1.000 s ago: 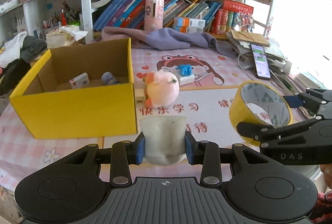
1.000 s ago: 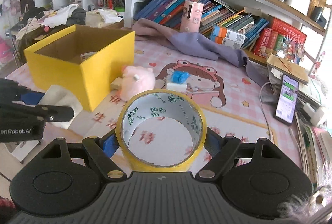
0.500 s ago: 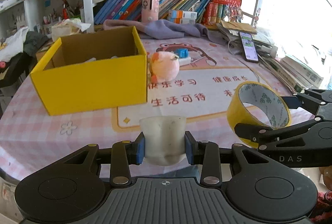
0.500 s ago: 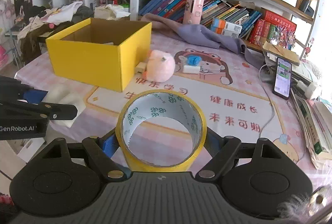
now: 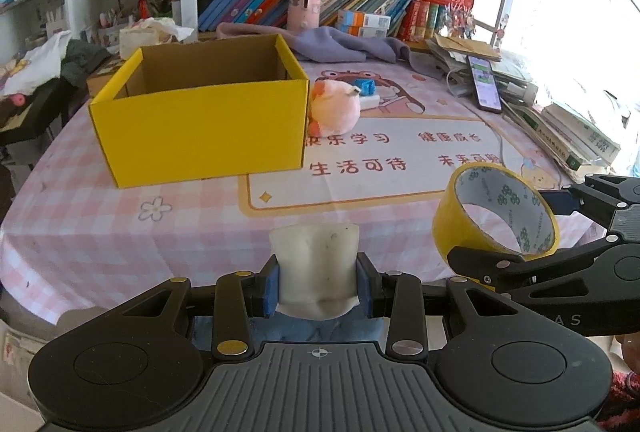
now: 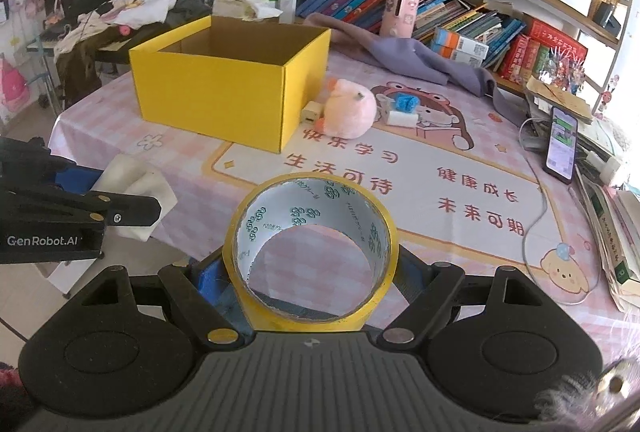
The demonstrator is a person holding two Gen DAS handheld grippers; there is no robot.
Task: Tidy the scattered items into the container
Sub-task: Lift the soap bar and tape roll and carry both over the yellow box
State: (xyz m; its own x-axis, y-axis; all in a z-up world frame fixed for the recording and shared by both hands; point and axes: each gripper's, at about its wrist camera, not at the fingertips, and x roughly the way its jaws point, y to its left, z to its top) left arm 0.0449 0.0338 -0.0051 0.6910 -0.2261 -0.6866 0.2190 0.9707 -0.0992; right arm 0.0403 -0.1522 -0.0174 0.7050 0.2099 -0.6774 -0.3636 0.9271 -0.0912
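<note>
While both hands hang back over the near edge of the desk point(image 5: 72, 232), each tool is loaded: the left tool point(image 5: 318, 286) has its blue pads pinched narrowly on a soft white lump point(image 5: 316, 264), which bulges above the grip, and the right tool point(image 6: 310, 274) is spread wide, pressing on either side of a yellow tape roll point(image 6: 312, 248) held with its hole facing forward. That wide stance looks forced by the roll's breadth, not slack, since the pads sit against its outer wall. The yellow box point(image 5: 200, 128), open at the top, stands well ahead toward the left of the desk, and from this low angle I cannot tell what lies inside. Just beside its right wall rests a pink plush point(image 6: 350, 110), with a small beige cube point(image 6: 310, 112) between them and a blue-and-white bit point(image 6: 404, 110) just behind. A phone point(image 6: 562, 144) lies far right near stacked books. I judge both loads are meant for the box, so each hand needs to travel forward and over its rim before letting go; the plush crowding the wall could be nudged on the way.
</note>
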